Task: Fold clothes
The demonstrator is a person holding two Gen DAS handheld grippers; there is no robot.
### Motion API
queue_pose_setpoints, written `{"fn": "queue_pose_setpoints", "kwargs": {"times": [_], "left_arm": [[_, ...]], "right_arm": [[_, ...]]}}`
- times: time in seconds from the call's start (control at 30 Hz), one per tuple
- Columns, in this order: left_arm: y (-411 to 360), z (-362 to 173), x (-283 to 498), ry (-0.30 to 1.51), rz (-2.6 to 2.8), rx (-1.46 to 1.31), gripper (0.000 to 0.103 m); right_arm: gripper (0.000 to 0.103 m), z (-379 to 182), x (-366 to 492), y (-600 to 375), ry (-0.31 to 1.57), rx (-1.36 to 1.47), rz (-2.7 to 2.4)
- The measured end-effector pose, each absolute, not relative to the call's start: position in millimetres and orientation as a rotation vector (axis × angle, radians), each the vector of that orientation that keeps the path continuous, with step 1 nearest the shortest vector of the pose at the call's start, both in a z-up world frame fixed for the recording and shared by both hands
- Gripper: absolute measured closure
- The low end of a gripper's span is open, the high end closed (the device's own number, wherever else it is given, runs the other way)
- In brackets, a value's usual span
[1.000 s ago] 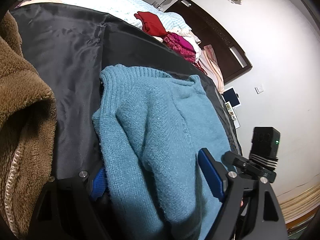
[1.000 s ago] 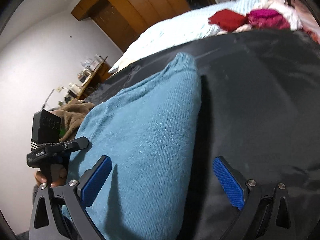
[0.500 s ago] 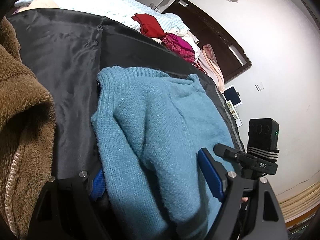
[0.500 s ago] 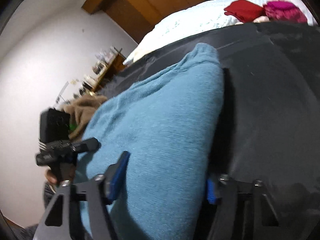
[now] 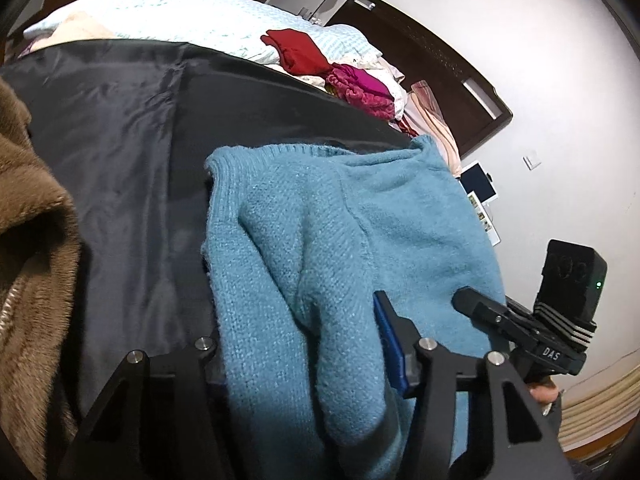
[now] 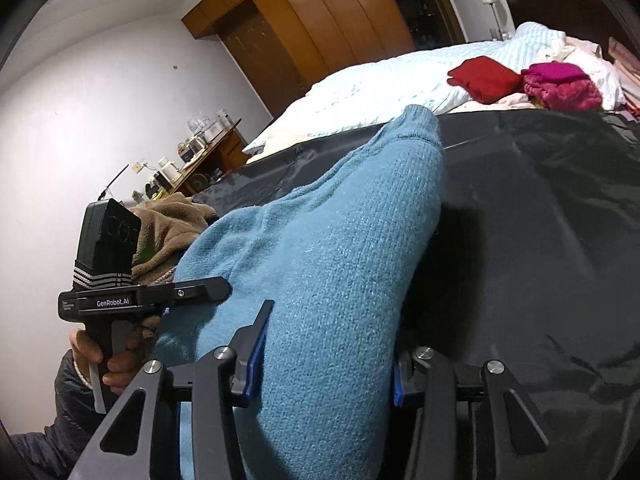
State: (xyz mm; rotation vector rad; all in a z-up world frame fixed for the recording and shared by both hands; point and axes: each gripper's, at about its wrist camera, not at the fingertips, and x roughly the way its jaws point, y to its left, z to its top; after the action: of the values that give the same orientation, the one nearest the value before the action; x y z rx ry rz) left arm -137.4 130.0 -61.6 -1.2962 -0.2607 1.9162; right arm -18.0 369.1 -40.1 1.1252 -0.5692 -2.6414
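A teal knit sweater (image 5: 320, 232) lies bunched on a black sheet (image 5: 120, 140), its ribbed hem towards the far side. My left gripper (image 5: 300, 360) is shut on a thick fold at the near edge; one blue pad (image 5: 390, 340) shows and the other is buried under the knit. In the right wrist view the same sweater (image 6: 340, 248) rises as a long roll. My right gripper (image 6: 326, 368) is shut on its near end, a blue pad pressing each side. Each view shows the other gripper at the sweater's edge, held by a hand (image 6: 116, 356).
A brown fleece garment (image 5: 32, 260) is heaped at the left of the black sheet. Red (image 5: 296, 50) and magenta (image 5: 360, 88) clothes lie on the pale quilt (image 5: 180, 12) behind. A dark headboard (image 5: 440, 64), a wooden wardrobe (image 6: 320, 20) and a cluttered side table (image 6: 200, 148) stand further off.
My right gripper went from wide open to shut on the sweater's end. The left fingers also narrowed on their fold. The sweater's far corner has lifted a little.
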Motion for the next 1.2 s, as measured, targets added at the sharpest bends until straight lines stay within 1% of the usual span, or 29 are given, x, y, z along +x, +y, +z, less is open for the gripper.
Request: {"fn": "queue_pose_setpoints", "kwargs": {"times": [0.13,0.5,0.87,1.2], "left_arm": [[145.7,-56.5,-128.2,-0.221,1.930,-1.283,0.048],[175.2,-38.0,-85.9,0.012,2.164,-1.163,0.053],[178.2,-40.3,-74.1,0.111,2.237,-1.117,0.054],[183.5,-36.1,-67.8,0.143,2.260,-1.099,0.054]], "right_arm": [[0.055,-37.0,-4.1,377.8,-0.573,1.115,-2.673],[0.055,-32.9,21.4,383.6,-0.532,1.097,-2.749],[0.055,-41.6,20.8,382.8,-0.515,1.118,-2.782],[0.055,-36.5,27.0,382.4,-0.506,1.081,-2.810]]}}
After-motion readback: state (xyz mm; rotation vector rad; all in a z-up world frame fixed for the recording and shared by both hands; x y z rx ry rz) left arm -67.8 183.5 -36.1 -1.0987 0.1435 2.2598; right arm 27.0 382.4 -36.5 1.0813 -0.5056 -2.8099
